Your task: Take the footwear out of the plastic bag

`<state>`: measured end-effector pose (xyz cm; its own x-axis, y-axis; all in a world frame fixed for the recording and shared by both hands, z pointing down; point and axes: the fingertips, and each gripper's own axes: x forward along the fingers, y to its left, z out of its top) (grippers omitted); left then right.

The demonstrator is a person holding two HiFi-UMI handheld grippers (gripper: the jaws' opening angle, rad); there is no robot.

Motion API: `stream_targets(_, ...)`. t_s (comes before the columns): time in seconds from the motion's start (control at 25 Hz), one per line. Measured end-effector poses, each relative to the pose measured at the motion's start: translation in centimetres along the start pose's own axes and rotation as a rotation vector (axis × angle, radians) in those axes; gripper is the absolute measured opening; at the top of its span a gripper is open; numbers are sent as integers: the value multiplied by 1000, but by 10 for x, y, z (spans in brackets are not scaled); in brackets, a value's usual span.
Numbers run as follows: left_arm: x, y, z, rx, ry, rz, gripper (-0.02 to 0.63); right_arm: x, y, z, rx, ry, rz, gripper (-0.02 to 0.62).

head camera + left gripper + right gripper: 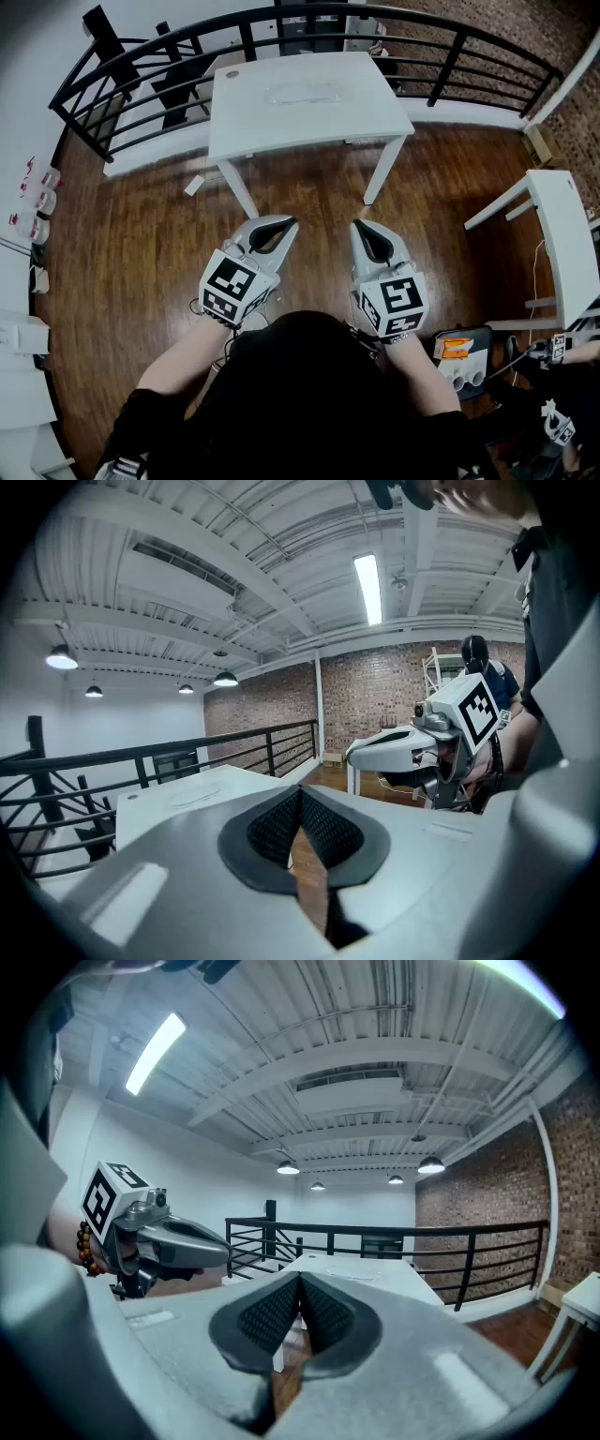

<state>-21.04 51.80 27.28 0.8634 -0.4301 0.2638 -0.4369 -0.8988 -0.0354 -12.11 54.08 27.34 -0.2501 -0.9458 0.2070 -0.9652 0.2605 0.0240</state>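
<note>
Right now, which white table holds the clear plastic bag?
The white rectangular table straight ahead by the black railing, clear plastic bag on top; the other table stands at right.

An industrial loft workspace: a mezzanine with black railing [394,1230], brick wall [572,1176], exposed ceiling beams [375,1058], pendant lamps [430,1164], a bare white table [300,117] and wood floor [141,253].

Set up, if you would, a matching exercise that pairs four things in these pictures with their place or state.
Things:
1. left gripper
2. clear plastic bag
3. black railing
4. second white table

Places or states:
A. at the right edge of the head view
B. jaws shut, nothing between them
C. curves round behind the white table
D. lies flat on the white table

Pairs: 1-B; 2-D; 3-C; 4-A
</note>
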Motion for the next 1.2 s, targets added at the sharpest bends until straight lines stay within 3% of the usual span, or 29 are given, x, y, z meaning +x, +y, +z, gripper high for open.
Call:
stream_targets(0.76,45,-35,11,1,4,-3,16,-19,-39,-12,3,7,31,-8)
stream_targets(1.2,77,10,9,-38,-16,-21,16,28,-55,-10,-20,45,22,-8)
